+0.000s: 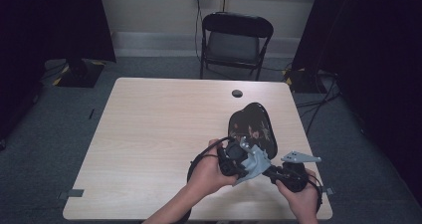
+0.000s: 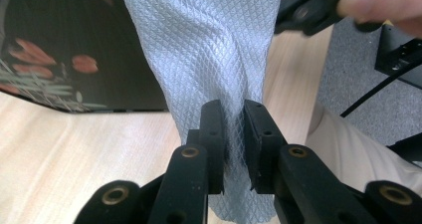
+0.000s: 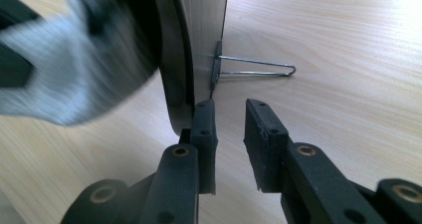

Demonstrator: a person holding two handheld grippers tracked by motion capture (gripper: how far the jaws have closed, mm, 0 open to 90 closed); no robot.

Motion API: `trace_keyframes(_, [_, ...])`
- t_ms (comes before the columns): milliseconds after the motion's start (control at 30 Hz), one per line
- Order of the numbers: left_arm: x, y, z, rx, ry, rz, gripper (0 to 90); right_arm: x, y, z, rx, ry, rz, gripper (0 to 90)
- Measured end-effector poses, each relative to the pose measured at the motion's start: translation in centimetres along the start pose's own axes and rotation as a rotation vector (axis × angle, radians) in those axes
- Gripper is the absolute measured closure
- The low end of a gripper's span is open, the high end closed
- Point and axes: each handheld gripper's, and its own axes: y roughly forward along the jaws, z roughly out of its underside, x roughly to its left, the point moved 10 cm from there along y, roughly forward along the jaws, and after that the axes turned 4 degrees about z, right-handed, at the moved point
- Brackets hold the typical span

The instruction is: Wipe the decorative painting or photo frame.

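While clamped on a fold of grey cloth (image 2: 209, 55), left gripper (image 2: 233, 134) near table's right front, cloth against black painted plate (image 1: 252, 126) propped upright on wire stand (image 3: 254, 67). Right gripper (image 3: 230, 129): jaws parted, holding nothing, at plate's rim. Likely step: wiping plate face. Best done with light pressure, right gripper steadying rim lest stand tip on wooden table (image 1: 159, 129).

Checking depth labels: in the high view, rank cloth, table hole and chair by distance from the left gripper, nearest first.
From the left gripper:
1. Cloth: pinched between its jaws, at the near edge in front of the black plaque.
2. Table hole: farther up, near the table's far edge.
3. Chair: beyond the table, by the wall.
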Motion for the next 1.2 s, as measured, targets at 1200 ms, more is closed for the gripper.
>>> trace_keyframes(1200, [-1.2,5.2,5.3,0.100,-0.046,0.073,80.0,-1.5,-0.6,-0.1,-0.019,0.013,0.034,71.3])
